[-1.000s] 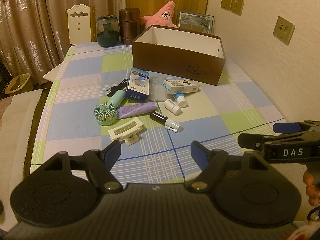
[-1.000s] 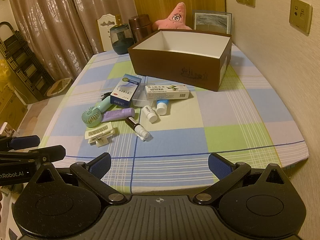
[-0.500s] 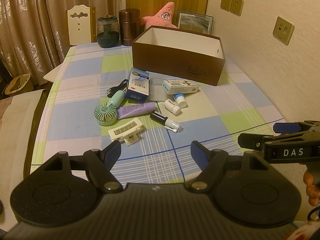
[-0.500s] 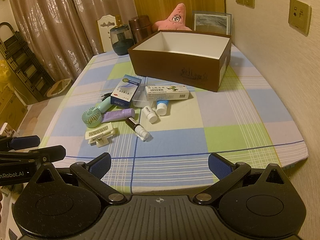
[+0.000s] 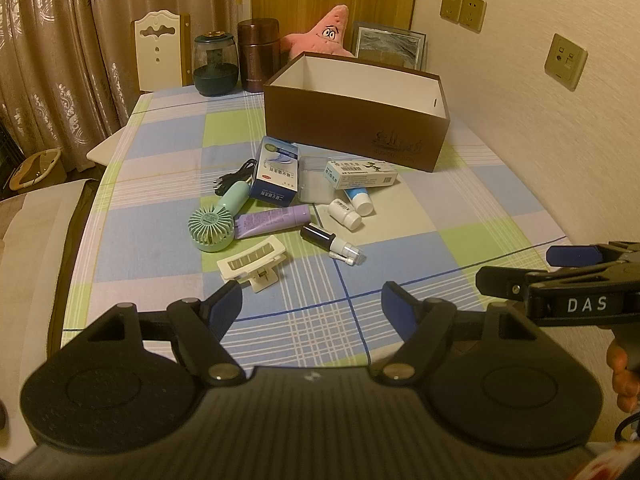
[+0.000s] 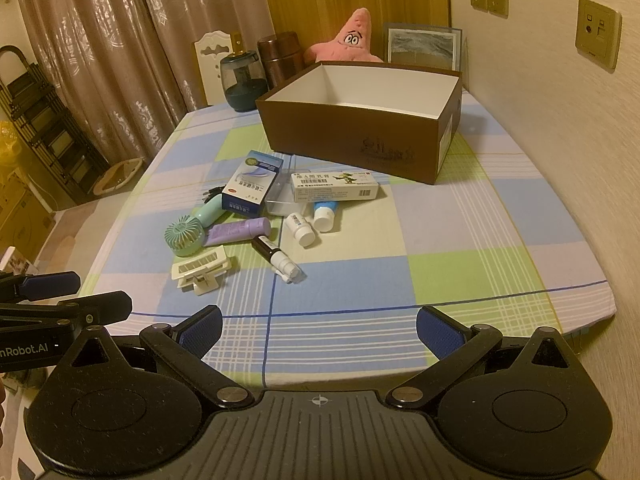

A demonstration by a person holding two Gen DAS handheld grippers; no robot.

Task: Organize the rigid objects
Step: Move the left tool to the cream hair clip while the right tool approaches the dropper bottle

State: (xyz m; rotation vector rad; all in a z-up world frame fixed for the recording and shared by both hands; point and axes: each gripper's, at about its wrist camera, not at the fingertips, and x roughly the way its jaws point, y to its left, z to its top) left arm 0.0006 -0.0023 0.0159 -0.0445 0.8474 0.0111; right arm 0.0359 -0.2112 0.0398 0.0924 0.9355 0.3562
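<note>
An open brown box (image 5: 356, 120) (image 6: 360, 136) stands at the back of the checked table. In front of it lies a pile: a blue carton (image 5: 276, 176), a white medicine carton (image 5: 362, 174), a clear case (image 5: 316, 186), two small white bottles (image 5: 345, 214), a purple tube (image 5: 272, 221), a dark spray bottle (image 5: 332, 242), a green hand fan (image 5: 214, 224) and a cream hair claw (image 5: 254, 263). My left gripper (image 5: 312, 310) is open and empty above the near table edge. My right gripper (image 6: 318, 330) is open and empty, also at the near edge.
A dark glass jar (image 5: 215, 64), a brown canister (image 5: 258, 55), a pink star plush (image 5: 324, 34) and a framed picture (image 5: 388, 46) stand behind the box. A wall runs along the right. A black cable (image 5: 236, 178) lies by the fan. A chair back (image 5: 160, 54) stands beyond the table.
</note>
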